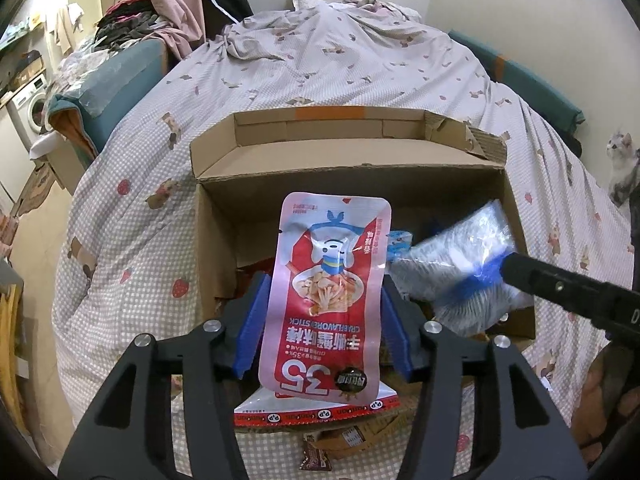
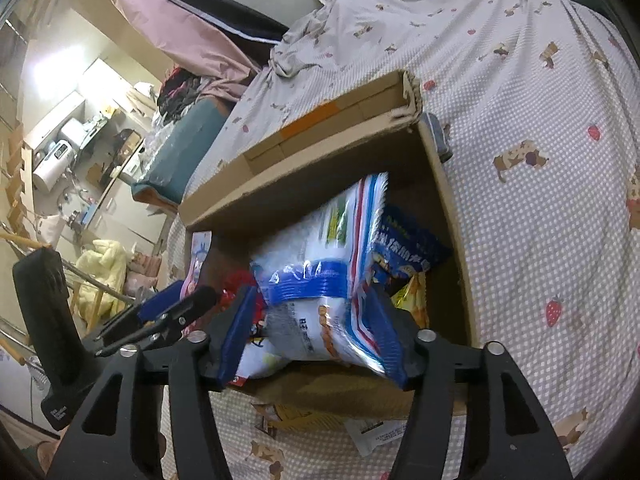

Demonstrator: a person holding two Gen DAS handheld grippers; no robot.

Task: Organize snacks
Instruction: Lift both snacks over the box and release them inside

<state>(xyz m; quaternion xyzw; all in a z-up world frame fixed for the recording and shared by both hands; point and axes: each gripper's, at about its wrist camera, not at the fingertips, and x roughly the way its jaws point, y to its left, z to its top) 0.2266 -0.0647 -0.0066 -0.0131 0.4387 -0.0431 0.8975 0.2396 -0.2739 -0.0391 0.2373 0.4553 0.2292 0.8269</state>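
An open cardboard box stands on a bed. A red crab-stick pouch hangs upright over the box's near edge, between the blue pads of my left gripper. The pads stand just off its edges, so the gripper is open. In the right wrist view a white-and-blue snack bag, blurred, sits between the pads of my right gripper above the box. The left pad is clear of the bag, so this gripper is open. The same bag shows at the right of the left wrist view. A blue packet and a yellow packet lie inside the box.
Loose packets lie on the dotted bedsheet in front of the box, among them a red-and-white one and a white one. A cat sits at the bed's right edge. A teal cushion and piled clothes lie to the left.
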